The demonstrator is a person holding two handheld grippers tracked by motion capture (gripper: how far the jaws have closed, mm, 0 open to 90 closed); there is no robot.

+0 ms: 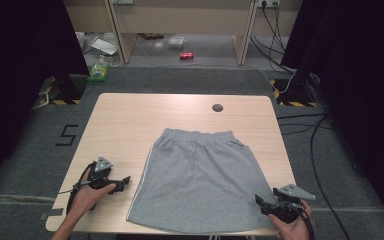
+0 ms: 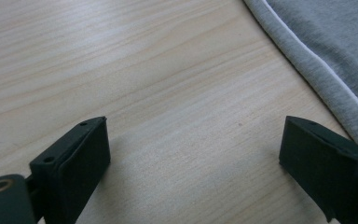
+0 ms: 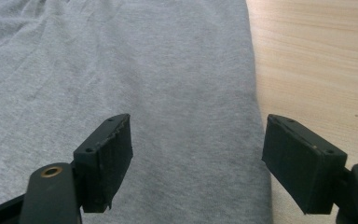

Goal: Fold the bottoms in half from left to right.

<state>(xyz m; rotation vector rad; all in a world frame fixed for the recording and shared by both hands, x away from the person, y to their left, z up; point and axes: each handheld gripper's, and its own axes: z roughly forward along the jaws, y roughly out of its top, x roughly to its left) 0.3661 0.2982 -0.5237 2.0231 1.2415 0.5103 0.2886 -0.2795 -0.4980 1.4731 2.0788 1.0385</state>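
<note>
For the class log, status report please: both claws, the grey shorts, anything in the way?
Left claw open, over bare table beside the shorts. Right claw open, above the shorts' edge. Shorts flat, untouched. Nothing in the way.

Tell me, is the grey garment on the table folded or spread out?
Spread out. The grey shorts lie flat on the table, waistband at the far side, no part folded over.

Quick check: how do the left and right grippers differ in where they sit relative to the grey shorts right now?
The left gripper lies over bare table, beside the grey shorts' white-piped side seam; the right gripper is over the shorts' fabric at their other edge. Both have open, empty jaws.
</note>
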